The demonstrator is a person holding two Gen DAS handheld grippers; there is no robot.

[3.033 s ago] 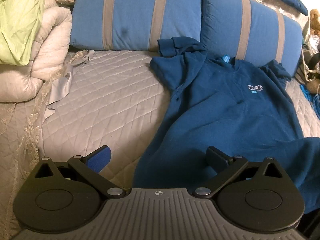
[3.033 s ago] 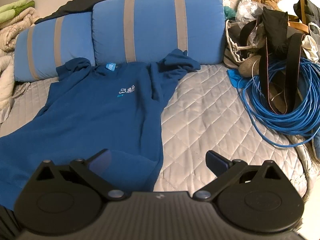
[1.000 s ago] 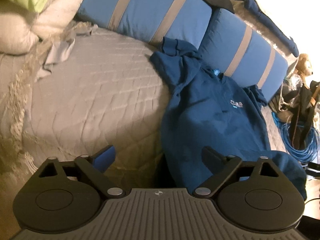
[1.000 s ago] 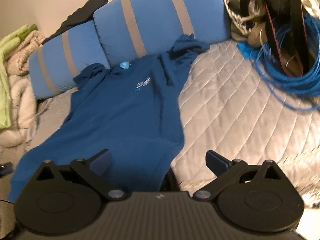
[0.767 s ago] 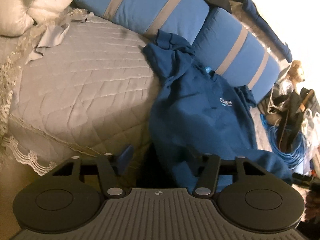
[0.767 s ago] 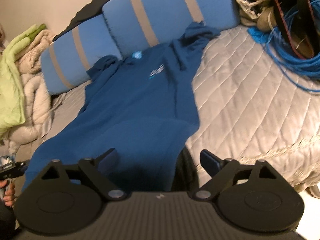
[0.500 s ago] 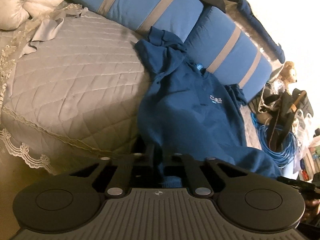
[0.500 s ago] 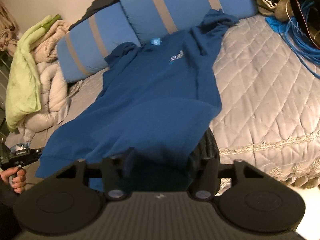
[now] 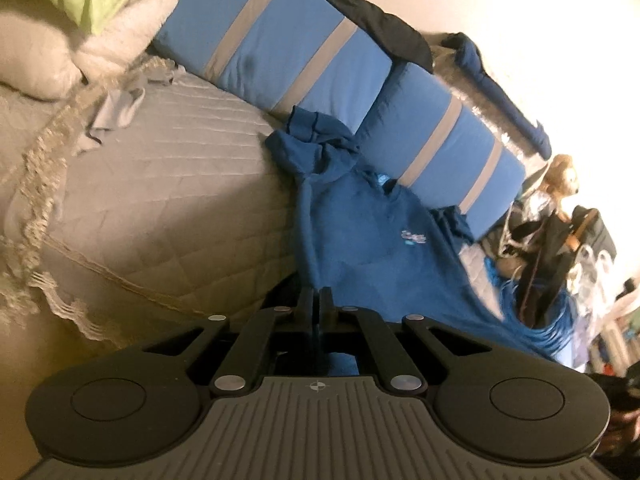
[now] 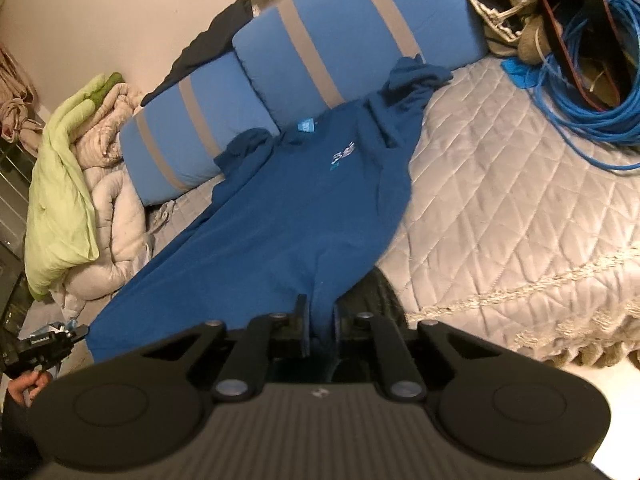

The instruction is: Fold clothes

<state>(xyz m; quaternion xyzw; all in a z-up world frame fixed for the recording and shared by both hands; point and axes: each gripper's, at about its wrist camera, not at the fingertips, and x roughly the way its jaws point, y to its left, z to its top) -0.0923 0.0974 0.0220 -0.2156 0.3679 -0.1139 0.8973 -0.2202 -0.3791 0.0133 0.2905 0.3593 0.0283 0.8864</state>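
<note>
A dark blue polo shirt [image 9: 372, 240] with a small chest logo lies front-up on the grey quilted bed, collar toward the pillows; it also shows in the right wrist view [image 10: 304, 208]. My left gripper [image 9: 319, 298] is shut on the shirt's bottom hem at its left corner. My right gripper [image 10: 318, 312] is shut on the hem at the right corner. The hem is lifted off the bed's front edge and the cloth stretches between the two grippers. The sleeves lie bunched against the pillows.
Two blue pillows with grey stripes [image 9: 288, 48] [image 10: 352, 28] line the back. Cream and green blankets [image 10: 64, 200] are piled on the left. A coil of blue cable [image 10: 592, 92], bags and a teddy bear [image 9: 560, 176] crowd the right. The bedspread's lace edge [image 10: 540, 320] hangs in front.
Both grippers were open over the hem, then closed on it. They have pulled back and up from the bed edge, lifting the hem and drawing the shirt taut.
</note>
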